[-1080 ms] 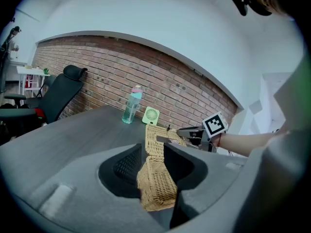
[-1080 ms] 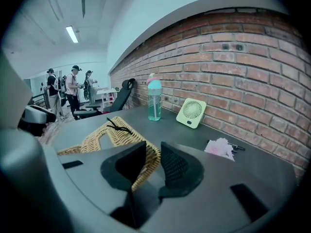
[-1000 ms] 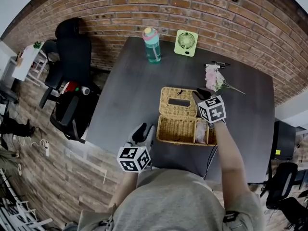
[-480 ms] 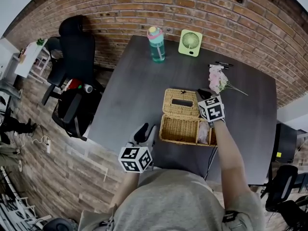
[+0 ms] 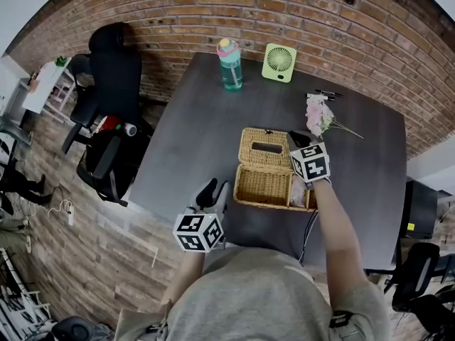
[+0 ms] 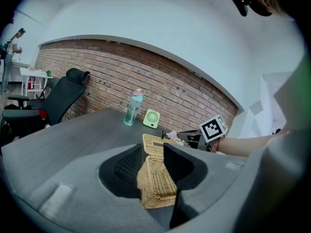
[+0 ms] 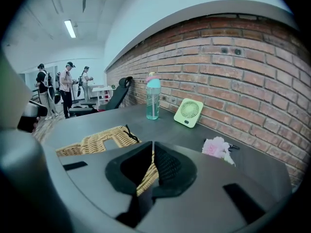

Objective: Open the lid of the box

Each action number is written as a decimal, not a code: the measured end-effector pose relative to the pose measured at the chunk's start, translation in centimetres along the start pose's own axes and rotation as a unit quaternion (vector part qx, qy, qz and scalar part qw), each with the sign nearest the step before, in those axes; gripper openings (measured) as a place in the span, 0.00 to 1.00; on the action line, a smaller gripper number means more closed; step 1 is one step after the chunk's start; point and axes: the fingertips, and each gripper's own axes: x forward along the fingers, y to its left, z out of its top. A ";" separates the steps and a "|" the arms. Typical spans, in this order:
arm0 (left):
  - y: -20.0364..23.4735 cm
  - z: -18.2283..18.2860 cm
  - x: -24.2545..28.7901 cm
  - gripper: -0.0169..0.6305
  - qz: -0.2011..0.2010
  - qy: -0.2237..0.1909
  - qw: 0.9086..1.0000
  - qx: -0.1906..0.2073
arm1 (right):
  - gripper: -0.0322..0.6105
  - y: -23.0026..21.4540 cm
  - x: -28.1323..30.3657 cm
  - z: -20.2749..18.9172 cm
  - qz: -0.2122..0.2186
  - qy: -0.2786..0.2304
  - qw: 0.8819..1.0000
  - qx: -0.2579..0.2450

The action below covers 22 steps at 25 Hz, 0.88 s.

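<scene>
**Box.** The wicker box (image 5: 264,187) stands at the centre of the frame in the head view, on a dark table (image 5: 192,133), closer to the table's front edge than to the brick wall (image 5: 213,13). Its long axis runs left to right across the frame, parallel to that front edge. The mouth faces upward and is uncovered. Something pale (image 5: 297,192) lies in the right end; I cannot identify it.

**Lid.** The lid (image 5: 250,146) is swung back off the box toward the wall and stays joined along the far long side. Its slotted face shows upward, and its long axis matches the box's.

**Right gripper.** The right gripper (image 5: 296,141) sits at the lid's right end, just above and right of the box, pointing toward the wall and tilted downward. Its jaws have just been closing and now stand almost together, with the lid's wicker edge pinched between the pads. The right arm (image 5: 334,226) reaches up from the lower right of the frame, forearm straight, over the box's right end.

**Left gripper.** The left gripper (image 5: 214,192) is at the lower left of the box, by the table's front edge, near the box but apart from it. It points at the box's left end and tilts slightly downward. Its jaws stand wide apart and hold nothing.

**Other items.**
- A bottle (image 5: 229,65) and a small fan (image 5: 279,62) stand at the top of the table.
- Flowers (image 5: 315,114) lie to the upper right of the box.
- An office chair (image 5: 110,69) stands off the table at the upper left.
</scene>
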 end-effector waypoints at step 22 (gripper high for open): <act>-5.8 -0.6 -1.7 0.18 -0.053 -0.007 0.998 0.034 | 0.05 9.7 -16.5 0.9 0.030 -0.146 0.987 0.063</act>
